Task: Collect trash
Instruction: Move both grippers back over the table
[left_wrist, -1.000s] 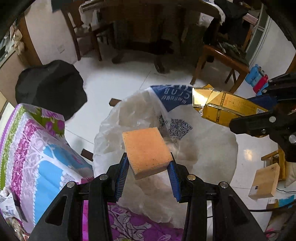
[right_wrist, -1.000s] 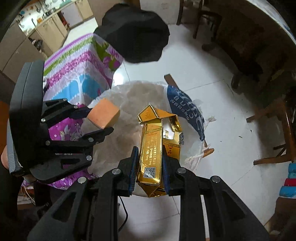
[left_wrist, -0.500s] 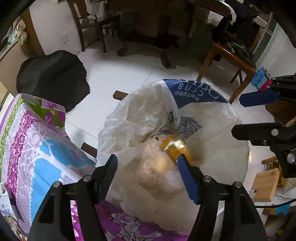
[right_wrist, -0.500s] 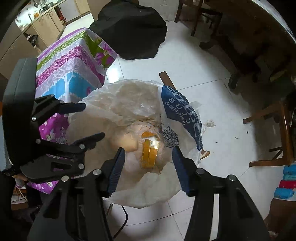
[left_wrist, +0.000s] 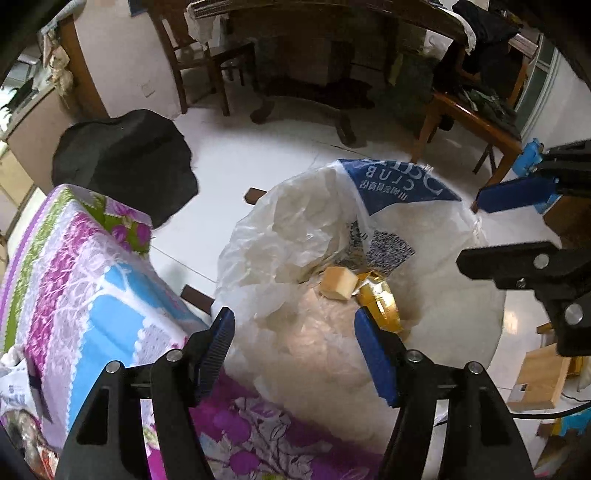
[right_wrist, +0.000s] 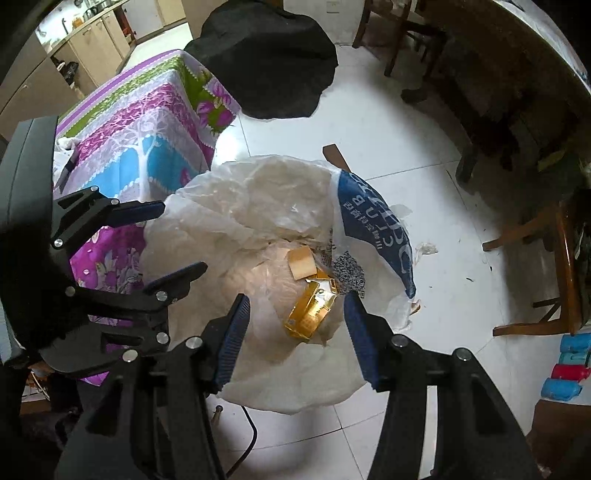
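Left gripper (left_wrist: 293, 347) and right gripper (right_wrist: 295, 334) are held spread, empty, above bag (left_wrist: 436, 325); sponge (left_wrist: 338, 282) and gold carton (right_wrist: 310, 312) lie inside.

A glossy white tiled floor (right_wrist: 388, 155) reflects soft daylight. A low surface draped in a purple, blue and green floral cloth (left_wrist: 74, 280) stands beside a crumpled black fabric heap (left_wrist: 125, 162) lying on the tiles. Dark wooden chairs (left_wrist: 207, 55) and a heavy dark wooden table (left_wrist: 314, 74) stand along the far side by a plain cream wall (left_wrist: 122, 66). Beige kitchen cabinets (right_wrist: 92, 37) show in the distance, though the fisheye edge blurs them.
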